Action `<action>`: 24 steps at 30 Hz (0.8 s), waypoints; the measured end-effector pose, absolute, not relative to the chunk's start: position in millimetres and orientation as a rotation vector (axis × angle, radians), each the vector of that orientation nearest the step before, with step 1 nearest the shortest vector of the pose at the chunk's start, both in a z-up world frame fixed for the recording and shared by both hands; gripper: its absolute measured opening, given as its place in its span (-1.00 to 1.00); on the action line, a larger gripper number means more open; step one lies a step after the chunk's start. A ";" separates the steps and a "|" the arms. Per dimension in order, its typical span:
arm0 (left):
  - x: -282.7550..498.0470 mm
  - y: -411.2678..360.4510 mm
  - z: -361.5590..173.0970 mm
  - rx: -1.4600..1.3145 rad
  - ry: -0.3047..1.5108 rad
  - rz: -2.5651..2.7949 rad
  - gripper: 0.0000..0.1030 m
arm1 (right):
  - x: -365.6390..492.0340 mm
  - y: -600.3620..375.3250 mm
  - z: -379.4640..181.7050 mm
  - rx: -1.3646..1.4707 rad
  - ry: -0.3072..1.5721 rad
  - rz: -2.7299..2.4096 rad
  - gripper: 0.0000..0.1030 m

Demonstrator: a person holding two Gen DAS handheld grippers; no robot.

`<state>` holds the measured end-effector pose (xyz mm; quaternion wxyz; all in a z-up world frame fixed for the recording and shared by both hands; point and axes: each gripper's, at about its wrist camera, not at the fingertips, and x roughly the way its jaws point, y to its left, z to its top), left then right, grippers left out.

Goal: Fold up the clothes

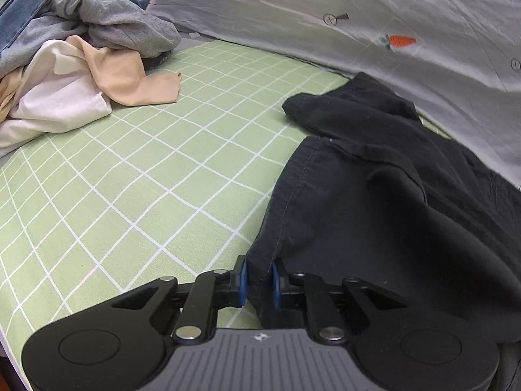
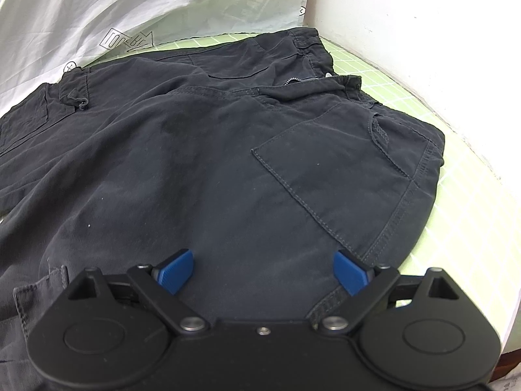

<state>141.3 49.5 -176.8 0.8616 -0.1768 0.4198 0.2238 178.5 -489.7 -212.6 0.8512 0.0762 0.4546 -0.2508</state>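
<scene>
Dark navy trousers [image 1: 374, 195] lie spread flat on the green checked sheet [image 1: 146, 163]. In the left wrist view my left gripper [image 1: 259, 280] is at their near left hem corner, and its blue pads pinch a fold of that fabric. The right wrist view looks over the same trousers [image 2: 211, 150], with the waistband and zip at the far side and a back pocket [image 2: 342, 169] to the right. My right gripper [image 2: 263, 272] stands wide open just above the cloth beside the pocket's lower edge, with nothing gripped.
A pile of loose clothes [image 1: 81, 49] in grey, denim, white and peach sits at the far left of the bed. A pale grey quilt [image 1: 358, 16] with a carrot print lies along the back. A white wall [image 2: 407, 32] borders the bed on the right.
</scene>
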 end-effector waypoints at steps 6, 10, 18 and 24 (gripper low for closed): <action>122.8 84.1 -104.2 -0.374 0.754 0.619 -0.76 | 175.3 -493.5 -209.5 0.154 0.957 -0.502 0.85; 122.0 111.4 -98.6 -0.283 0.792 0.724 -0.75 | 167.2 -502.4 -205.2 0.165 0.956 -0.508 0.92; 110.8 140.7 -166.5 -0.433 0.951 0.781 -0.61 | 133.4 -554.1 -197.0 0.222 0.928 -0.704 0.92; 106.0 150.2 -176.6 -0.475 0.949 0.746 -0.43 | 117.9 -591.4 -204.9 0.418 0.876 -0.735 0.68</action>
